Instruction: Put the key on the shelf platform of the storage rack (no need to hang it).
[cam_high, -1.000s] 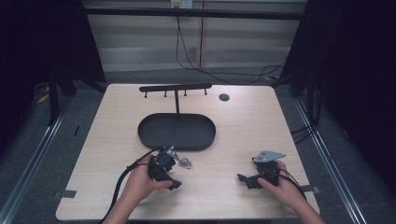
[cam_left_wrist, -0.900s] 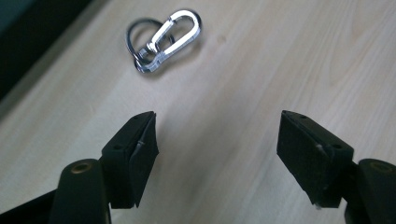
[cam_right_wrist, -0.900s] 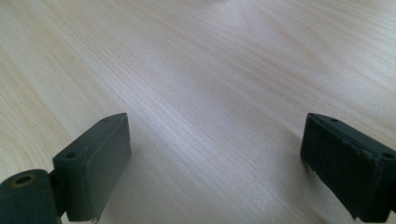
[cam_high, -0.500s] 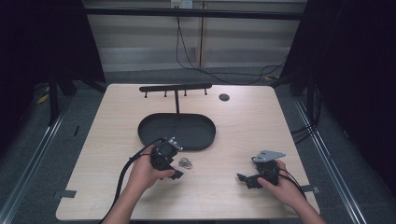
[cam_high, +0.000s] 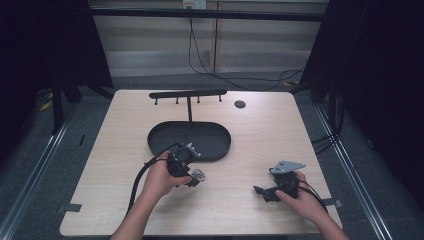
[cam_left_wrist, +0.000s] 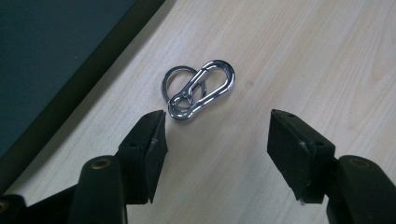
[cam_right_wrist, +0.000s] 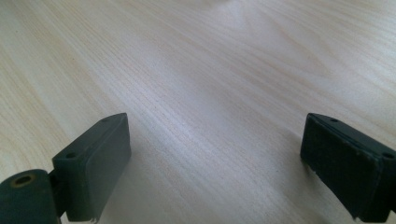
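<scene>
While the right claw (cam_high: 260, 190) rests wide and empty well apart at 3 o'clock, the left claw (cam_left_wrist: 217, 135), half open and just closing on nothing, has the carabiner (cam_left_wrist: 201, 95) on the surface (cam_high: 250, 145) just ahead at 11 o'clock, long axis toward 2 o'clock.

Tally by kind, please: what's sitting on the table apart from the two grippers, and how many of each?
Black oval tray: 1
Black hook rack on a post: 1
Silver carabiner clip: 1
Silver key ring, linked to the clip: 1
Small dark round disc, too small to identify: 1
Total: 5
</scene>
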